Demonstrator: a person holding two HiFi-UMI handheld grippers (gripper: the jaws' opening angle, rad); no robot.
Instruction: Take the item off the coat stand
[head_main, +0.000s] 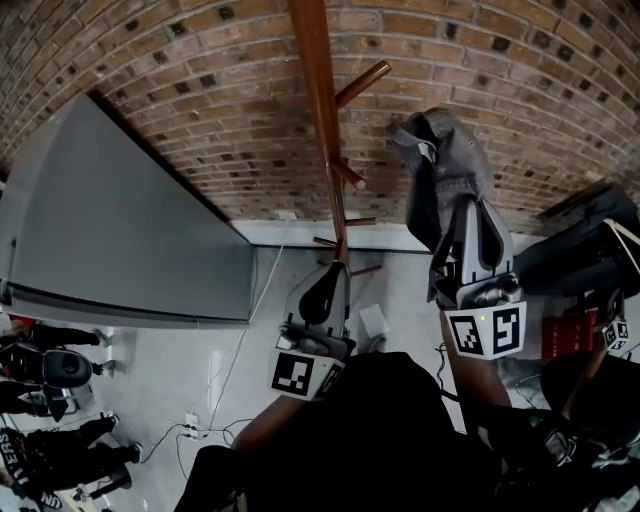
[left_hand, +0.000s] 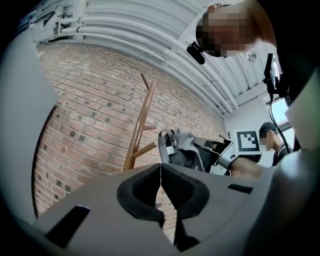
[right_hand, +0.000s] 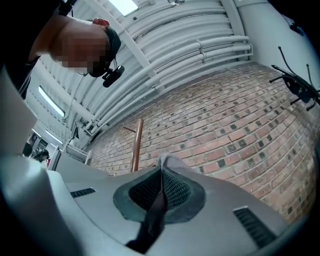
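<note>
The right gripper has its jaws clamped on a fold of the grey cap, which sits clear of the coat stand, just right of its pegs. The left gripper has its jaws together on nothing. The pinch looks thin, so a jerk could shake the cap loose, and a swing left could snag 1 upper peg. Open room lies toward the person, away from the brick wall.

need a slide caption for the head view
Right claw shut on a grey cap, just right of the wooden coat stand before a brick wall.
</note>
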